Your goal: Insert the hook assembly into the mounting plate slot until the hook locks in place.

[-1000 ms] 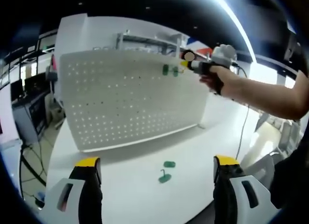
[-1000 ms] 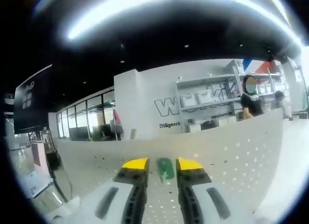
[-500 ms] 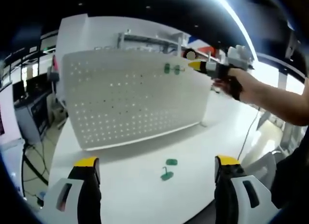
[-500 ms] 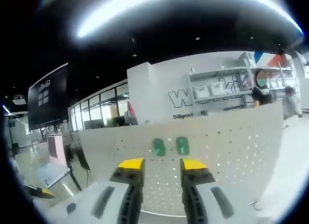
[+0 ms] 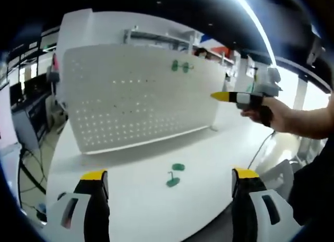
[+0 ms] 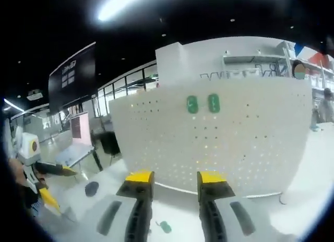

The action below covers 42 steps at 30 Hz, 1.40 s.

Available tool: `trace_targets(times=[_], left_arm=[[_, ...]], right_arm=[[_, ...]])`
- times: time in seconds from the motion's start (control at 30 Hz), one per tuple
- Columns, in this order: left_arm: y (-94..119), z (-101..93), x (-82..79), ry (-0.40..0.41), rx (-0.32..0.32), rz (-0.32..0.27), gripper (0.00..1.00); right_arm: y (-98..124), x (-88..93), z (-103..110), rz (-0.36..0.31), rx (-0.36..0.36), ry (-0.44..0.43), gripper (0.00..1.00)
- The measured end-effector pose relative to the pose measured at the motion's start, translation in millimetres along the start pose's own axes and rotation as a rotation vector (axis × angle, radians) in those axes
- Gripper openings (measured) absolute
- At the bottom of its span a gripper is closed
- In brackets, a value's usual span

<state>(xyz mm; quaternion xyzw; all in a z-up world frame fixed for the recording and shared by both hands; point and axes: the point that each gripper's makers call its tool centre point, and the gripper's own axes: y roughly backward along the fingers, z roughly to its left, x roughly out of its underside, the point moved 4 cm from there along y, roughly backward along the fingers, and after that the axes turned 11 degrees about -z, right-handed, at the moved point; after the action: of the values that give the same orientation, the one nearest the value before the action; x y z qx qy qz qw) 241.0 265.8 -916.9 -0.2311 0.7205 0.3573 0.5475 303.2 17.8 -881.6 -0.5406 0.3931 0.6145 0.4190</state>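
Right tool (image 6: 172, 175) — drawn back from the pegboard (image 6: 250, 148), jaws narrowly parted and empty, two green hooks (image 6: 203, 104) left seated ahead of it; left tool (image 5: 169, 175) wide open, empty — spare hook pieces (image 5: 175, 175) on the surface (image 5: 141, 200) just ahead suggest more to fit.

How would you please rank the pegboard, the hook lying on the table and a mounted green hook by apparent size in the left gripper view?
1. Pegboard, by far the largest.
2. Hook lying on the table.
3. Mounted green hook.
The lower two look close; the table one is nearer the camera, so their order is unsure.
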Motion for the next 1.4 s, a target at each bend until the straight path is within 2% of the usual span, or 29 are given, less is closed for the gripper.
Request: trace_targets(times=[0.1,0.2,0.33,0.43,0.5,0.73,0.8,0.93,1.2,1.4], left_arm=[[0,-2.7,3.1,0.008,0.008,0.009,1.0],[2,-8.3,10.3,-0.009,0.046,0.049,0.98],[4,-10.6,14.2,-0.025,0.05,0.07,1.0],[6,-12.8,21.1,-0.004,0.053,0.101,1.0],[7,-14.4,27.1,0.0,0.053,0.13,1.0],[7,-21.9,42.3,0.029,0.075,0.186,1.0],[7,-24.1,45.3,0.034,0.085,0.196,1.0],[8,-27.1,44.6,0.039,0.091,0.178,1.0],[10,-24.5,57.3,0.062,0.085,0.218,1.0],[12,-25.5,61.5,0.077,0.089,0.225,1.0]], right_arm=[[8,10.0,4,0.026,-0.02,0.004,0.31],[19,24.9,8,0.066,-0.03,-0.011,0.31],[32,42.8,16,0.114,-0.045,-0.022,0.31],[42,56.5,22,0.148,-0.054,-0.037,0.32],[48,68.3,27,0.187,-0.058,-0.084,0.32],[64,94.7,52,0.268,-0.13,-0.084,0.32],[68,100.4,58,0.29,-0.153,-0.081,0.32],[74,109.8,62,0.332,-0.186,-0.084,0.32],[90,128.8,73,0.409,-0.242,-0.098,0.32],[96,145.1,77,0.482,-0.294,-0.105,0.32]])
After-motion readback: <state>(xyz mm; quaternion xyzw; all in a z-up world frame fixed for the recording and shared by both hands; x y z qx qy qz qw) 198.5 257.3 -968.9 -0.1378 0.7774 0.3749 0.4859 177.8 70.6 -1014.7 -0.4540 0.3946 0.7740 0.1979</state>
